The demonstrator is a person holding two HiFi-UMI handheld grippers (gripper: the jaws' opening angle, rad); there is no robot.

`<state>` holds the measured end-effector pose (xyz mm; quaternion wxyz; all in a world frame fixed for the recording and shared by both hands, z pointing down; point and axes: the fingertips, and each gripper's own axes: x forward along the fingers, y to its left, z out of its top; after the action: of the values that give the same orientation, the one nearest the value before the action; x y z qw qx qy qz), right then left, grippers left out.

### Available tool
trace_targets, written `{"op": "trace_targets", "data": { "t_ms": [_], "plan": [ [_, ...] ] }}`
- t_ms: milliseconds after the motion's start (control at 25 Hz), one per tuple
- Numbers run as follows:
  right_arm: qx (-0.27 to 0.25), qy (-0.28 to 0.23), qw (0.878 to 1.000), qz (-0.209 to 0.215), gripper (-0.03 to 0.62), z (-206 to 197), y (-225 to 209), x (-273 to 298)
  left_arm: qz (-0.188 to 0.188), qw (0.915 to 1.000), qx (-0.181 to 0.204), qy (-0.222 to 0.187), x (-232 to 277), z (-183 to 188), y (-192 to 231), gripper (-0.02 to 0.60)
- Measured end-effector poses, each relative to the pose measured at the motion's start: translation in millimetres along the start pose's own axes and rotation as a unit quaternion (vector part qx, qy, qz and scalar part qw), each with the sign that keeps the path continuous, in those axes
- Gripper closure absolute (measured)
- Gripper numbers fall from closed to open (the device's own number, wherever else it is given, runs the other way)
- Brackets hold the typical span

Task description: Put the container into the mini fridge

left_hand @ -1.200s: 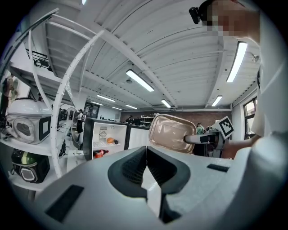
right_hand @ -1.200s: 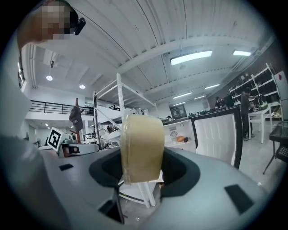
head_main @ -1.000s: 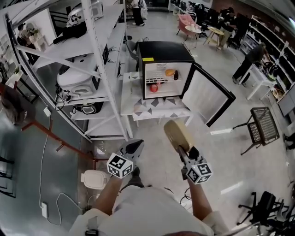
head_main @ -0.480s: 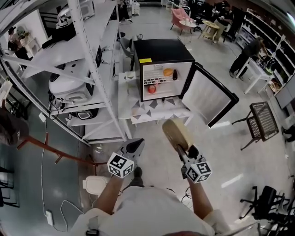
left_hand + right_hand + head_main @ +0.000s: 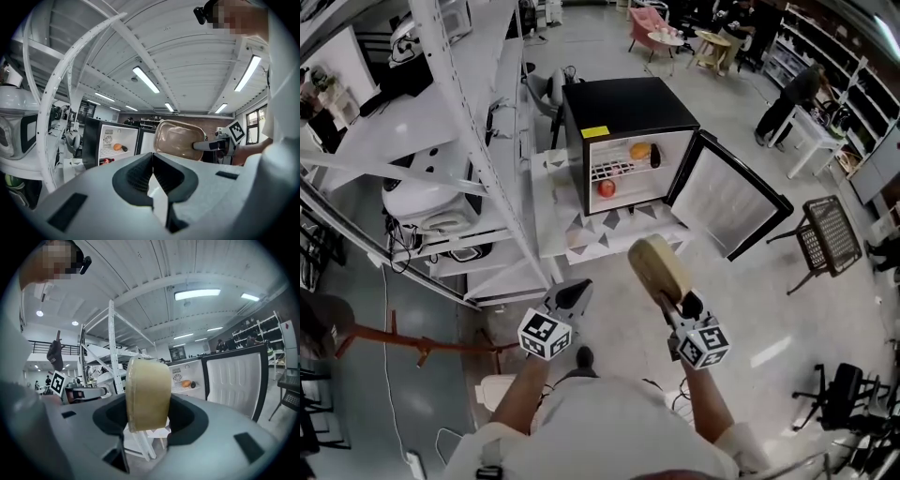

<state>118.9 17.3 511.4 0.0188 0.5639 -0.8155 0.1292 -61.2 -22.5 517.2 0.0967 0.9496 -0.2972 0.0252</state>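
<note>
In the head view, the person is walking toward the mini fridge [image 5: 623, 105], which is now looking a little bigger and nearer than one second ago. Its door [image 5: 727, 202] is standing open to the right. The fridge is sitting on a low white table [image 5: 581, 225], beside the white rack [image 5: 469, 141], which is sliding past on the left. The right gripper [image 5: 670, 295] is holding the tan container [image 5: 656, 265] in the air in front of the person, well apart from the fridge, just as before. The left gripper [image 5: 572, 295] is staying beside it, carrying nothing.

In the left gripper view, the left gripper [image 5: 152, 176] is showing its jaws pressed together with nothing between them. Behind them the container [image 5: 178, 139] and the fridge [image 5: 105, 140] are showing.

In the right gripper view, the right gripper [image 5: 149, 420] is clamping the container [image 5: 147, 392] on its edge, upright between the jaws. The open fridge [image 5: 187, 376] is waiting behind it.
</note>
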Motion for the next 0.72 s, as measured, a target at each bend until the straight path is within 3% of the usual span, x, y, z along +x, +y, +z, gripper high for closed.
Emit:
{"op": "trace_targets", "data": {
  "t_ms": [720],
  "plan": [
    [-0.006, 0.004, 0.999, -0.042, 0.365, 7.8, -0.1, 68.8, -0.040, 0.9992, -0.007, 0.004, 20.4, 4.1, 80.0, 0.577]
  ]
}}
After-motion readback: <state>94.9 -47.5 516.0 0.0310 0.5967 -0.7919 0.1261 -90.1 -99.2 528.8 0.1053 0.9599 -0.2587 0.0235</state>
